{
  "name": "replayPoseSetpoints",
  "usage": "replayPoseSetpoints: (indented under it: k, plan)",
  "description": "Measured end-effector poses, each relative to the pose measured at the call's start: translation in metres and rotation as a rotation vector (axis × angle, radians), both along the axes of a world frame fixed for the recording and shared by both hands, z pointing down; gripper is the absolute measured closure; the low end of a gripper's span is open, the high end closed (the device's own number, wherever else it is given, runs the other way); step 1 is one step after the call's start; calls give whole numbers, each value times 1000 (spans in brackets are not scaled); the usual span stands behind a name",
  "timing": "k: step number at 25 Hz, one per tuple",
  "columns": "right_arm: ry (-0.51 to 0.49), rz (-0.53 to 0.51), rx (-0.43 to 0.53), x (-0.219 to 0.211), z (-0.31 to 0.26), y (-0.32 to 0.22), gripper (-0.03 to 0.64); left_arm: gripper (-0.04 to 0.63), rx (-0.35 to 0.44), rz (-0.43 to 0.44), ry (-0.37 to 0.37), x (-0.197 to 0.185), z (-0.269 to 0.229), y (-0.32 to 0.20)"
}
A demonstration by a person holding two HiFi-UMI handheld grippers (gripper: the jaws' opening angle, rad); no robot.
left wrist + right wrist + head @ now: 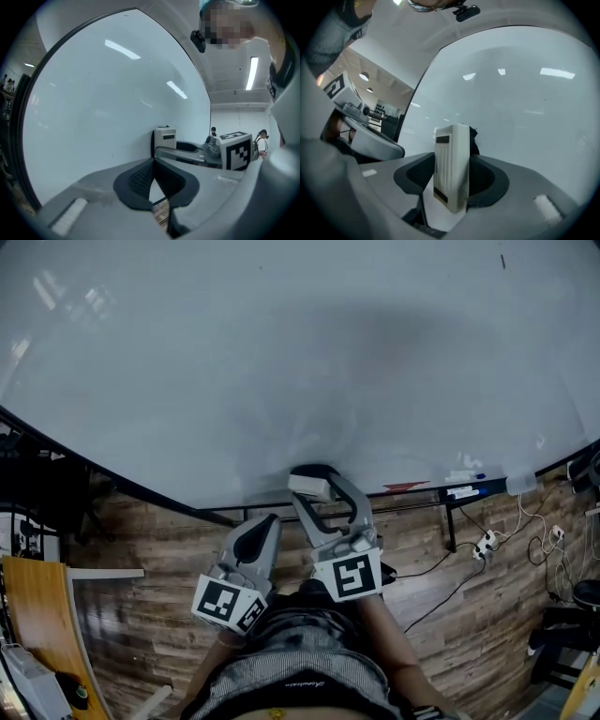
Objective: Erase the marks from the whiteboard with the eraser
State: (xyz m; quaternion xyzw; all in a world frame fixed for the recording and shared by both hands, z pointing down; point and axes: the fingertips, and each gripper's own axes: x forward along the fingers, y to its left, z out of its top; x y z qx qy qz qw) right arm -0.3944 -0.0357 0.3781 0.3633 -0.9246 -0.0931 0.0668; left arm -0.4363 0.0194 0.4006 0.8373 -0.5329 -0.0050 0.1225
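Observation:
The whiteboard [281, 352] fills the upper part of the head view and looks wiped, with only a tiny dark tick near its top right. My right gripper [317, 491] is shut on the white eraser [312, 487], which sits at the board's lower edge. In the right gripper view the eraser [451, 166] stands upright between the black pads, its dark felt side toward the whiteboard [525, 103]. My left gripper [255, 542] hangs lower and to the left, shut with nothing in it, pads [140, 180] touching. The eraser [165, 139] also shows in the left gripper view.
A marker tray [450, 488] with pens runs along the board's bottom right. Cables and a power strip [486, 542] lie on the wooden floor [159, 549]. An orange-edged table [33, 615] stands at the lower left. People stand far off in the room [262, 138].

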Motion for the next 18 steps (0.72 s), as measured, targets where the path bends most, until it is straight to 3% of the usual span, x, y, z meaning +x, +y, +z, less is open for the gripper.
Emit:
replayPoseSetpoints:
  k: [10,18]
  plan:
    - [-42,-42,-4,1,-1,-1,399,592,-13,-62,27,6,8,7]
    - [-17,37,-44,-5,-1,-2,399,592,-13,16,30,-5,4,0]
